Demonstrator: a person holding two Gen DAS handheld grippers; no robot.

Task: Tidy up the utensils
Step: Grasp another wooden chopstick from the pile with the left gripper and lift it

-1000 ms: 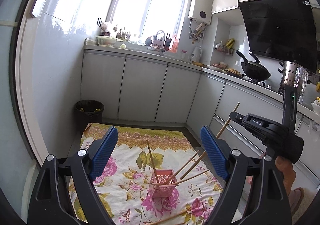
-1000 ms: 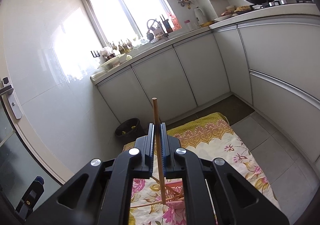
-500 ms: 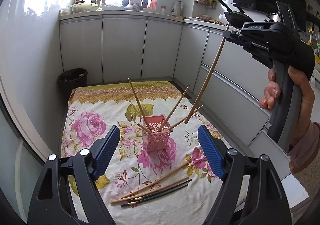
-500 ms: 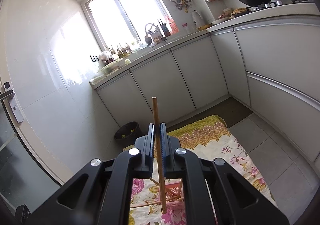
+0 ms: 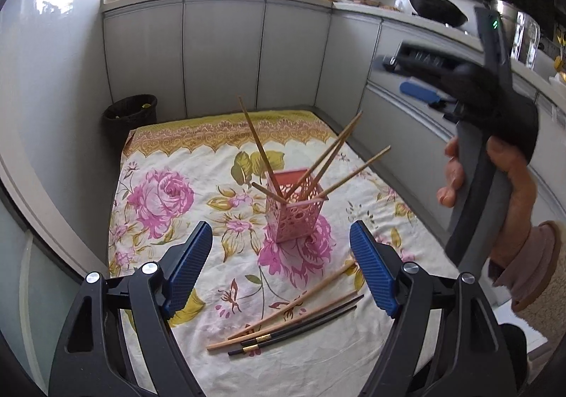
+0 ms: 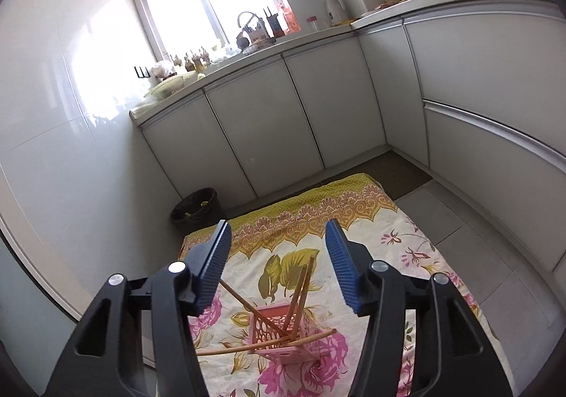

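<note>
A pink perforated holder point(image 5: 293, 209) stands upright on the floral cloth point(image 5: 169, 192) and holds several wooden chopsticks point(image 5: 327, 156) leaning outward. Loose wooden chopsticks point(image 5: 290, 305) and a black pair point(image 5: 307, 322) lie on the cloth in front of it. My left gripper point(image 5: 281, 269) is open and empty, hovering above the loose chopsticks. My right gripper point(image 6: 277, 266) is open and empty, above the holder point(image 6: 283, 337). In the left wrist view, the right gripper is blurred and held in a hand point(image 5: 491, 149) at the right.
A black waste bin point(image 5: 129, 114) stands at the cloth's far left corner. Grey kitchen cabinets point(image 5: 223, 54) line the back and right sides. A wok point(image 5: 435, 8) and pot sit on the right counter. Grey floor tiles point(image 6: 442, 220) lie right of the cloth.
My right gripper opened and released the wooden chopstick, which now stands in the pink holder. The left gripper tilted down and closer to the cloth.
</note>
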